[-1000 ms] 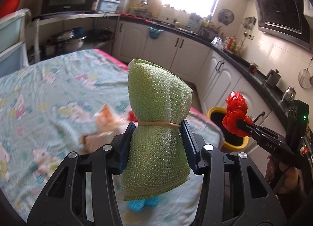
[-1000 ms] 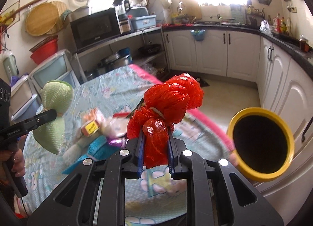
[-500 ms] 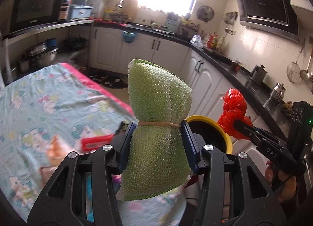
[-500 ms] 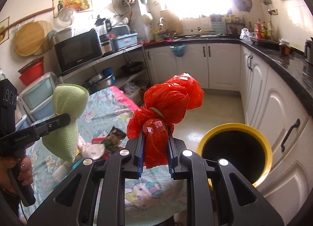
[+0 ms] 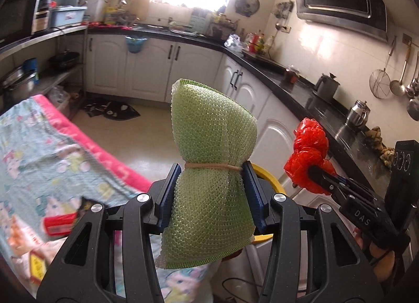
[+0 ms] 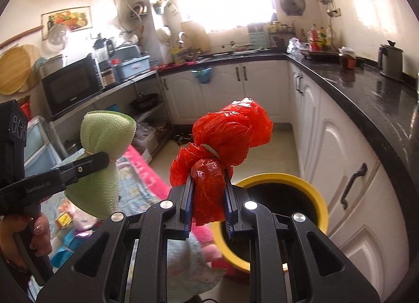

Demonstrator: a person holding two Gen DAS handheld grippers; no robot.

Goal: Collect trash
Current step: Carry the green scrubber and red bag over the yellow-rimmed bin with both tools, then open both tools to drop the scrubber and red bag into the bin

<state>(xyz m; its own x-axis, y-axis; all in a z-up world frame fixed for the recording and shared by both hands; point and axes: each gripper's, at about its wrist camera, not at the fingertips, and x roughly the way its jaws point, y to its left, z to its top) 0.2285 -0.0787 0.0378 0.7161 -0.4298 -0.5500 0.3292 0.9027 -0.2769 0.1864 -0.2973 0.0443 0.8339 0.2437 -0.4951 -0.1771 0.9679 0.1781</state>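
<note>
My left gripper (image 5: pixel 210 187) is shut on a green mesh bundle (image 5: pixel 209 151) tied at its waist with a rubber band. In the right wrist view the same green bundle (image 6: pixel 104 153) hangs at the left, over the table edge. My right gripper (image 6: pixel 208 203) is shut on a crumpled red plastic bag (image 6: pixel 225 140), held just left of and above a yellow bin (image 6: pixel 311 187) with a dark inside. In the left wrist view the red bag (image 5: pixel 309 151) shows at the right, and the bin's yellow rim (image 5: pixel 264 174) peeks out behind the green bundle.
A table with a patterned cloth and pink edge (image 5: pixel 65 146) lies to the left, with loose wrappers (image 5: pixel 56 224) on it. White cabinets (image 6: pixel 348 166) under a black counter (image 6: pixel 366 93) run along the right, close to the bin. Open floor (image 6: pixel 282 140) lies ahead.
Both grippers have swung right, away from the table, each still holding its load. The yellow bin has come closer and now sits just beyond the red bag.
</note>
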